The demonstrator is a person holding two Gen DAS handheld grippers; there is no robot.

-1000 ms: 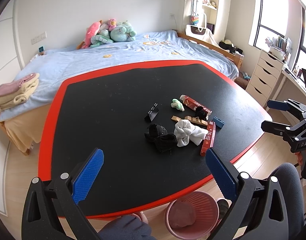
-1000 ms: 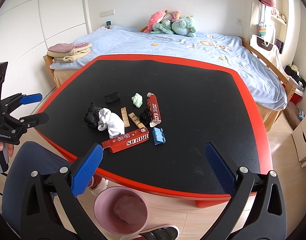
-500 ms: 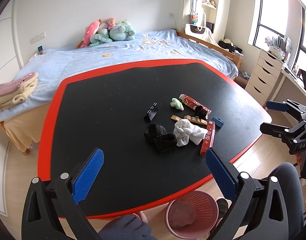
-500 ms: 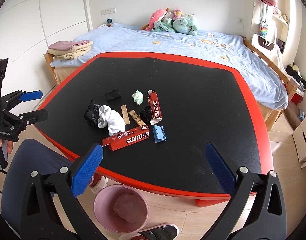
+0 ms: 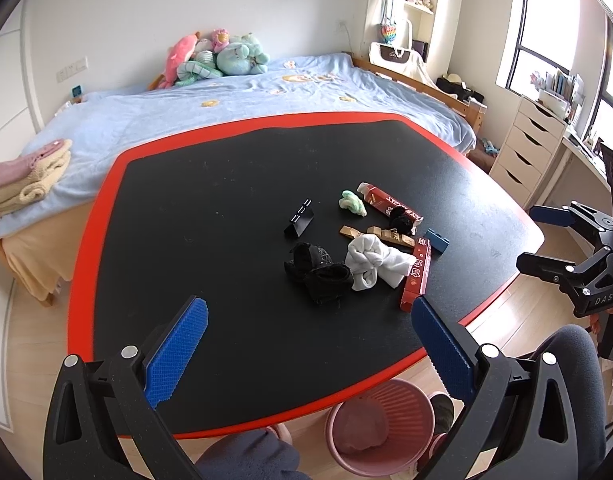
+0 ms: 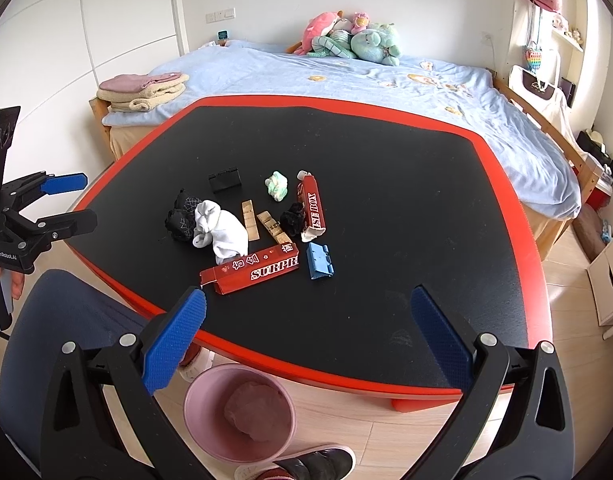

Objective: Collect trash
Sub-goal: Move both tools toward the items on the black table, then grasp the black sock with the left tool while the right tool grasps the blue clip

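Trash lies in a loose cluster on the black table (image 6: 386, 184) ahead of both grippers: a red carton marked SURPRISE (image 6: 252, 273) nearest the right gripper, a second red carton (image 6: 311, 207) beyond it, a white sock (image 6: 220, 230) touching a black sock (image 6: 181, 220), two wooden clips (image 6: 262, 222) between them, a blue clip (image 6: 320, 261) just beside the near carton, a green crumpled wad (image 6: 277, 186) and a black binder clip (image 6: 225, 179) farther off; the pink bin (image 6: 239, 412) stands on the floor below the table's near edge, under and between the right gripper's fingers, with a pinkish lump inside; the right gripper (image 6: 306, 340) hangs above the table edge, jaws wide apart and holding nothing; the left gripper (image 5: 308, 346) hovers over the table's near side, likewise spread and empty; beyond the table a bed (image 6: 346, 80) carries plush toys (image 6: 350, 40) and folded towels (image 6: 144, 88).
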